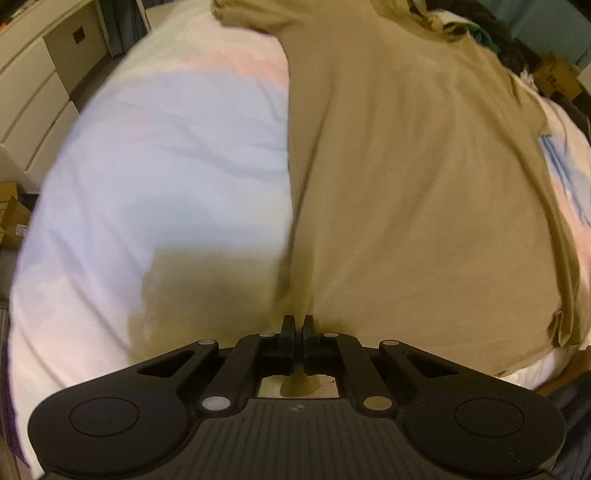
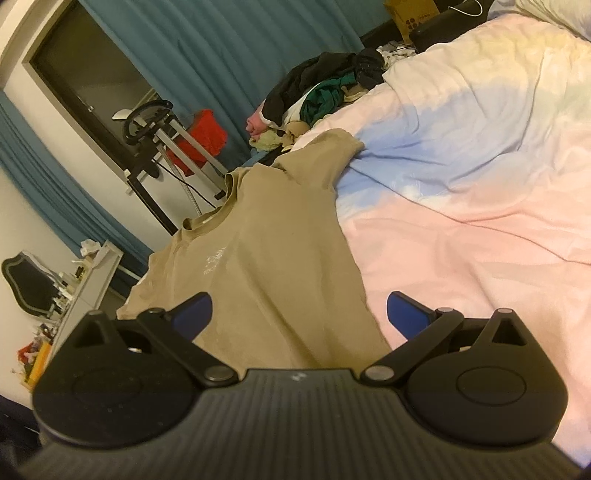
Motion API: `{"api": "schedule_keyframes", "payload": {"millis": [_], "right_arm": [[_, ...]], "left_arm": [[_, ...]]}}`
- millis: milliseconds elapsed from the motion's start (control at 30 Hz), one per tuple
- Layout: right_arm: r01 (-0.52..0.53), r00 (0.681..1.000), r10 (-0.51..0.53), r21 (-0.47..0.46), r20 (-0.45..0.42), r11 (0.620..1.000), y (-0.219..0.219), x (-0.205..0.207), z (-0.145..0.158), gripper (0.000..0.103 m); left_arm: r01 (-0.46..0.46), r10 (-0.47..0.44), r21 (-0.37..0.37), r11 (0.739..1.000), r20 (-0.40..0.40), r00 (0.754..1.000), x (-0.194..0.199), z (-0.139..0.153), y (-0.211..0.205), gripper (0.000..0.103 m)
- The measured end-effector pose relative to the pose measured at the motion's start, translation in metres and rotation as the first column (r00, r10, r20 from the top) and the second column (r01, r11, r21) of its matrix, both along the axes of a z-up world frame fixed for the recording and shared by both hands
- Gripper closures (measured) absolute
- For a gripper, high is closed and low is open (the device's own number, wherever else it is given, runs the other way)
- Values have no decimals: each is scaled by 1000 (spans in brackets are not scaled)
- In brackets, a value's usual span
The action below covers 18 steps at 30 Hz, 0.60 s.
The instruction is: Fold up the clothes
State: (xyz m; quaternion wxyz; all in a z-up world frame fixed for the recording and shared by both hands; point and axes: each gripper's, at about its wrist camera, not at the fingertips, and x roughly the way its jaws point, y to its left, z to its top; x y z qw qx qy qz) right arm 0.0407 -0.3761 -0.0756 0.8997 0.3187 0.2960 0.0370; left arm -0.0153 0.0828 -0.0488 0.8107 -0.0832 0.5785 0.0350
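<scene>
On bed: left gripper point(image 1: 298, 325) pinches shirt point(image 1: 406, 184).

From my left wrist view the near hem of the tan cotton T-shirt point(image 1: 406, 184) slips under the black gripper body, so I can't see where the cloth ends, and the smeared tan patch left of the closed left gripper point(image 1: 298, 323) is too blurred for me to call it fabric or shadow. The pastel pink-and-blue bed cover point(image 1: 166, 155) runs off the left edge, all motion-soft. On the right wrist view, the small white print on the shirt's chest is too small to read. The dark heap of mixed clothes point(image 2: 325, 81) hides its own pieces; I can't count them. The brown cardboard box point(image 2: 410, 14) is cut by the top edge.
</scene>
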Motion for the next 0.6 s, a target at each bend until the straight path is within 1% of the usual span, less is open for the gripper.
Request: {"api": "schedule_keyframes", "payload": {"millis": [67,133,200,267,300,333,367,433,467,533,600], "right_arm": [[-7,1000,7,-6,-4,1000,1,2,-1,0],[-15,1000,15,-8,-7,1000,2,3,-2,0],[-23,1000,23,-19,-3,1000,4,3,-2,0],[-33,999,33,-36,5,999,7,2,0,0],[-38,999,39,-47,9,998,9,2,1,0],[-43,999,44,-60,14,997,11,1,2,0],[-49,999,50,-70,19,996,12,1,3,0],[-60,998,63,-91,29,994,16,1,5,0],[-65,997,69,-101,35,993,18,1,6,0],[-70,996,77,-128,49,989,22,1,8,0],[-70,995,81,-148,66,986,25,1,11,0]], "left_arm": [[-36,36,8,999,0,999,-3,6,5,100],[-60,60,21,998,-5,998,-3,5,6,99],[-65,65,33,997,4,998,-4,4,6,99],[-65,65,37,997,17,998,-7,6,12,96],[-61,60,44,997,28,998,-8,8,11,94],[-52,49,57,997,48,998,-12,12,12,88],[-41,35,79,996,75,997,-18,18,8,85],[-17,2,114,993,133,991,-20,31,-4,67],[-10,-9,119,993,161,987,-20,38,-10,62],[-2,-24,118,993,220,975,-19,51,-25,48],[4,-39,120,993,291,956,-15,64,-47,41]]}}
